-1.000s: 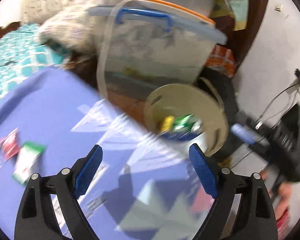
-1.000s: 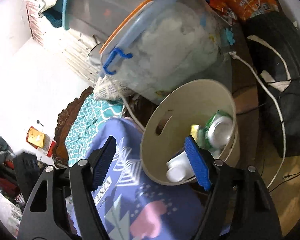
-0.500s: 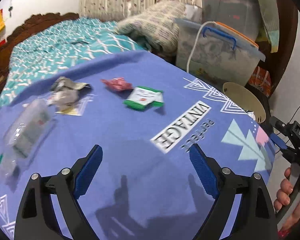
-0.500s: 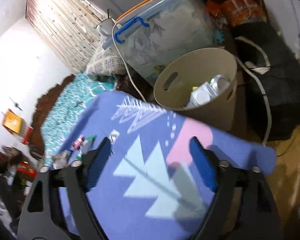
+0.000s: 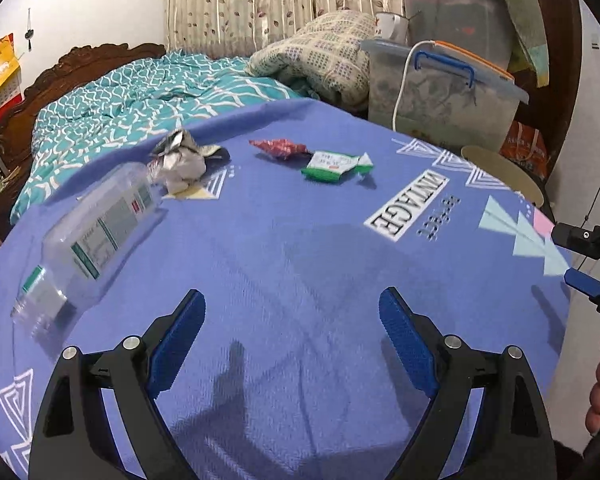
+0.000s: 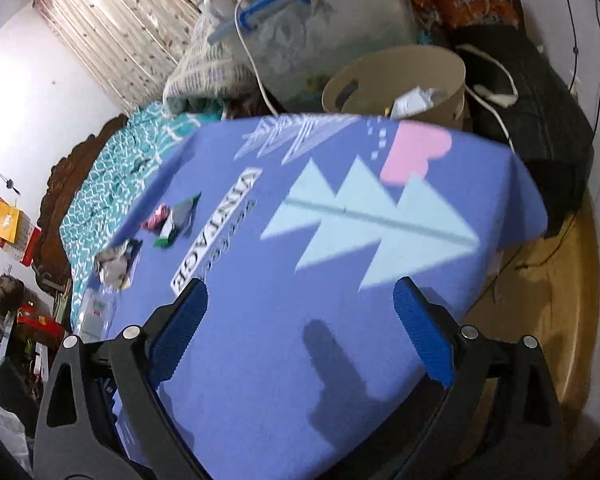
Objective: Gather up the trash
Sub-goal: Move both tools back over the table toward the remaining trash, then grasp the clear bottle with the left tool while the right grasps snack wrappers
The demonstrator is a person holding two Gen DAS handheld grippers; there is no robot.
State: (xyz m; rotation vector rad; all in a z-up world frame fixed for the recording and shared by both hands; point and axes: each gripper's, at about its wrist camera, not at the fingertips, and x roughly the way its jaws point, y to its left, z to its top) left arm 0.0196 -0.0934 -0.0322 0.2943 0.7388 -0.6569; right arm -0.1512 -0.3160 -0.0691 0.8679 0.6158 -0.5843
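Blue-padded left gripper (image 5: 292, 332) nearest, jaws wide apart, nothing between them, hovering over bare purple tablecloth (image 5: 300, 248). Right gripper (image 6: 300, 332) likewise spread and empty, above the cloth's corner nearest the bin.

Left wrist view, near to far:
- Clear plastic bottle (image 5: 92, 228) at 10 o'clock, lying on its side, cap end toward the camera.
- Crumpled silver wrapper (image 5: 180, 158) at 11 o'clock, just beyond the bottle's base, possibly touching; blur, hard to say.
- Green-and-white packet (image 5: 332, 166) at 12 to 1 o'clock, well apart from the bottle.
- Red wrapper (image 5: 278, 147) just beside the packet, slightly farther.
- Beige bin (image 5: 500, 170) at 2 o'clock, past the table edge, only its rim showing.

Right wrist view: bin (image 6: 396, 80) at 12 to 1 o'clock beyond the far edge, already holding some trash; wrappers at 10 o'clock, small and smeared.

Judged: four pieces left on the cloth, none picked up yet.

Risks:
- Bottle round and light; off-centre pinch likely to squirt it sideways or roll it off the near edge.
- Flat packet and wrappers: pads may snag the cloth instead, dragging it and shifting everything.
- Bin below table level; early release would drop trash onto the floor or among the cables (image 6: 496, 92) beside it.
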